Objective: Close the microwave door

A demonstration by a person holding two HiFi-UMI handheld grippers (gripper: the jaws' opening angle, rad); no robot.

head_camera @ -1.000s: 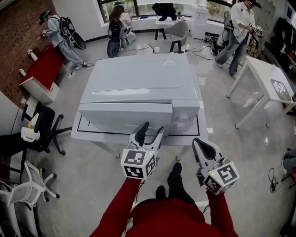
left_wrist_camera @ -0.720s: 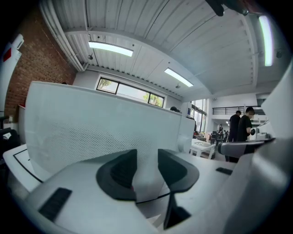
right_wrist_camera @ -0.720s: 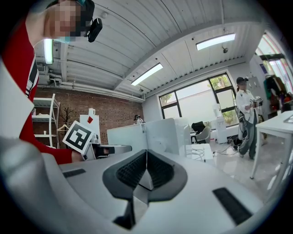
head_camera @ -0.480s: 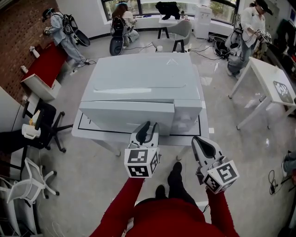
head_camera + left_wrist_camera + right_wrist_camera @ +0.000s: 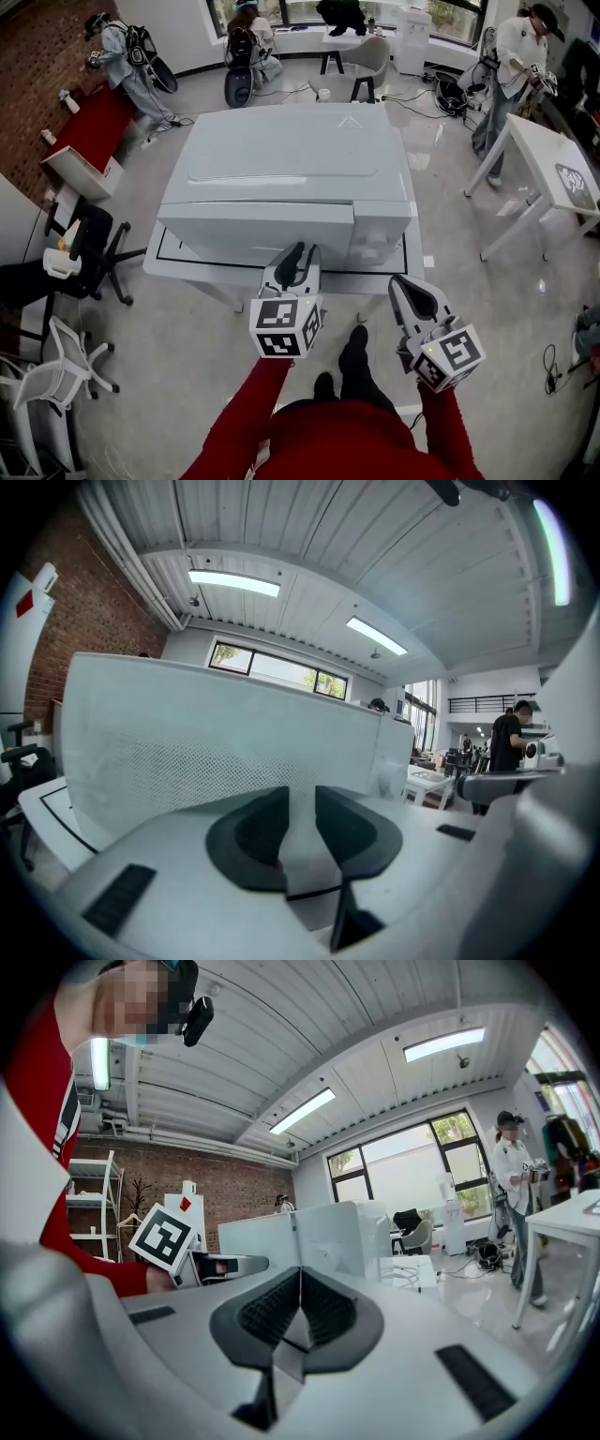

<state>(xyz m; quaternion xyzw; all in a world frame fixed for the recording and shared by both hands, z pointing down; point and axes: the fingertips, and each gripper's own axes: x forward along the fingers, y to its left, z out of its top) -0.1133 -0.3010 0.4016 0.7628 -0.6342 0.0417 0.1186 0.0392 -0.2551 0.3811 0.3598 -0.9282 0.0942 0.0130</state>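
A big white microwave stands on a white table. Its door lies flush across the front, with the control panel to its right. My left gripper sits just in front of the door's lower right part. Its jaws are closing, a narrow gap is left, and nothing is between them. In the left gripper view the door fills the scene beyond the left gripper. My right gripper hangs further right and nearer, shut on nothing. The right gripper view shows the right gripper and the microwave.
A black office chair and a white chair stand to the left. A white side table is at the right and a red bench at the far left. Several people stand at the back of the room.
The left gripper's jaws have drawn from wide apart to nearly together, in front of the door. The right gripper has stayed where it was.
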